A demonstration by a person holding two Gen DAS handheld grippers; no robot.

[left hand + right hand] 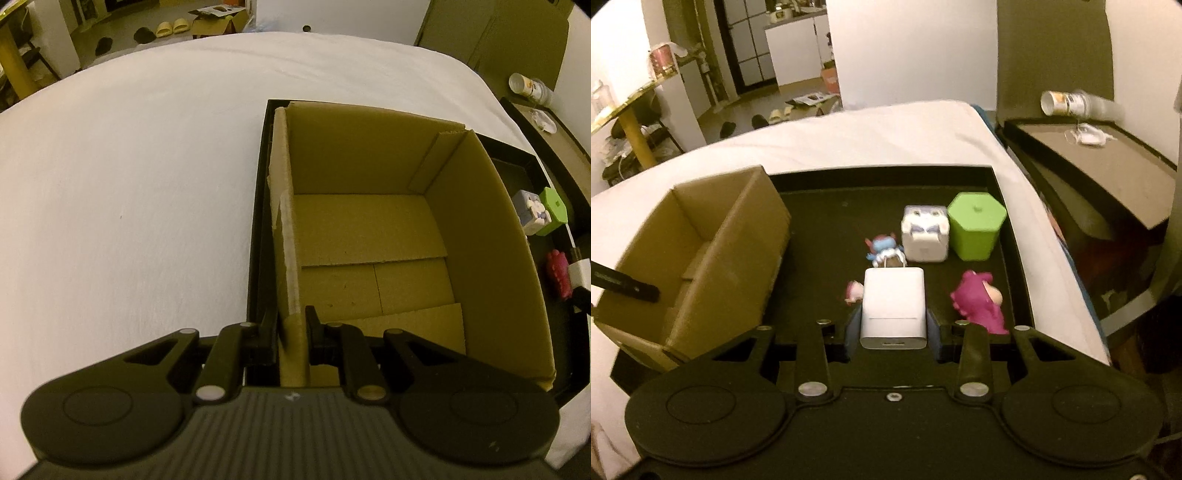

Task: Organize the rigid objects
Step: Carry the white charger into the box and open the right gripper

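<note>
My left gripper (291, 325) is shut on the near left wall of an open cardboard box (373, 236), which stands in a black tray (258, 221) and holds nothing visible. My right gripper (893, 321) is shut on a white charger plug (893, 306), held above the tray (831, 206). On the tray lie a pink figure (979, 302), a blue figure (884, 249), a small pink-white toy (854, 291), a white cube toy (925, 234) and a green hexagonal box (977, 225). The cardboard box (698, 251) is to the left in the right wrist view.
The tray rests on a white bed (129, 184). A dark bedside table (1108, 166) with a cup (1071, 103) on it stands at the right. Shoes and a carton (218, 20) lie on the floor beyond the bed.
</note>
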